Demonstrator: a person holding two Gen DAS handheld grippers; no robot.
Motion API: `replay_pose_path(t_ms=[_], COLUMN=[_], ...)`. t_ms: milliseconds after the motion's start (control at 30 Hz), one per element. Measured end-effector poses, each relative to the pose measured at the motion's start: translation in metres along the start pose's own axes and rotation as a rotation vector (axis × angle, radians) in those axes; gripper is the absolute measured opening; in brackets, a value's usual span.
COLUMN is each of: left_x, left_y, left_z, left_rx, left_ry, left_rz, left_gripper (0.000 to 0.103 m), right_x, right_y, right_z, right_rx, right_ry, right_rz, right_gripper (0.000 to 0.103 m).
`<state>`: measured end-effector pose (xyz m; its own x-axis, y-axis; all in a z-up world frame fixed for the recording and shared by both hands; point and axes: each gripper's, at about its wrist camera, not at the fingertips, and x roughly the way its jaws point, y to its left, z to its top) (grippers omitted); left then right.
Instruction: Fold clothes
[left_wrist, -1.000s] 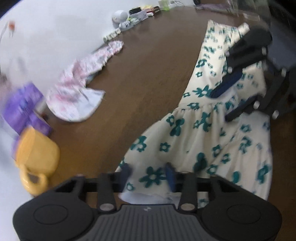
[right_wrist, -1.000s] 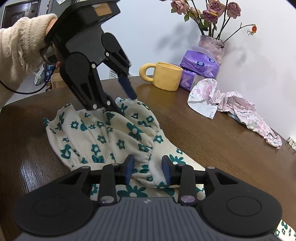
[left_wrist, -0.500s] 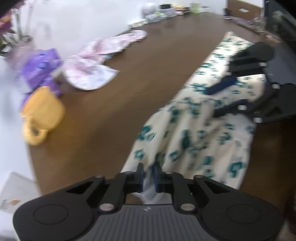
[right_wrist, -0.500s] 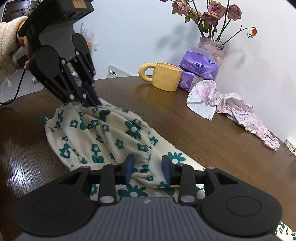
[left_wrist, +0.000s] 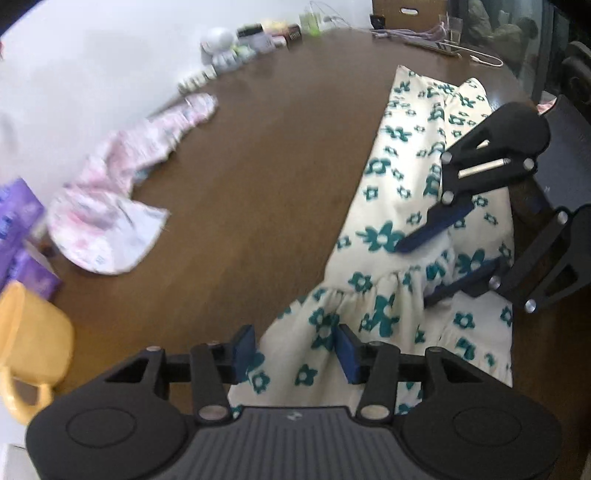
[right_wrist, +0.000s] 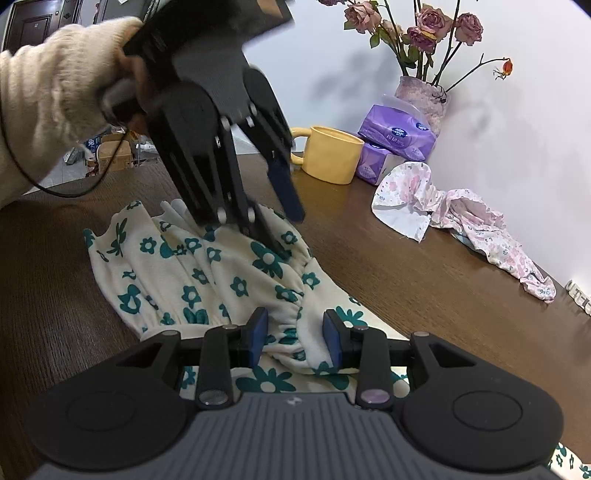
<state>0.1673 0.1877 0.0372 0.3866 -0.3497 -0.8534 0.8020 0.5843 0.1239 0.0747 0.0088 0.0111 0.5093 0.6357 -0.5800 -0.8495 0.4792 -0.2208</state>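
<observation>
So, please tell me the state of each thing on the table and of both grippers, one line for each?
Left gripper: jaws just opened, fabric between them, no longer pinched.
Right gripper: shut on a gathered fold of the dress.
Floral dress: partly folded, bunched at the gathered seam.
Pink garment: crumpled, unfolded.
Yellow mug: upright.
Tissue packs: stacked.

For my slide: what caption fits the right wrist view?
Right gripper pinches floral dress; left gripper opens above it.

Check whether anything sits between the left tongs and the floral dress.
Nothing visible does. The left tongs have just been opening, and the dress lies directly between the parted fingers. The mug and pink garment lie off to the side.
</observation>
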Motion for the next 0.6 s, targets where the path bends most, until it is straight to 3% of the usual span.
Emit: replay_pose_path(t_ms=[67, 133, 267, 433, 600], left_x=[-0.002, -0.006, -0.019, -0.033, -0.043], left_y=[0.004, 0.005, -0.001, -0.007, -0.018], left_z=[-0.005, -0.012, -0.032, -0.057, -0.067], left_rx=[-0.022, -0.029, -0.05, -0.124, -0.207], left_ry=[0.017, 0.034, 0.063, 0.037, 0.012], left_rz=[-0.028, -0.032, 0.016, 0.081, 0.239], left_gripper=[0.016, 0.011, 0.009, 0.008, 0.014], right_x=[-0.001, -0.001, -0.001, -0.002, -0.002], right_y=[-0.001, 0.0, 0.002, 0.001, 0.001], right_z=[-0.001, -0.001, 0.0, 0.0, 0.001], right_rx=[0.0, -0.003, -0.015, -0.001, 0.012], right_ry=[-0.001, 0.001, 0.003, 0.002, -0.001], right_rz=[0.001, -0.003, -0.015, -0.017, -0.017], right_gripper=[0.034, 0.033, 0.033, 0.033, 0.034])
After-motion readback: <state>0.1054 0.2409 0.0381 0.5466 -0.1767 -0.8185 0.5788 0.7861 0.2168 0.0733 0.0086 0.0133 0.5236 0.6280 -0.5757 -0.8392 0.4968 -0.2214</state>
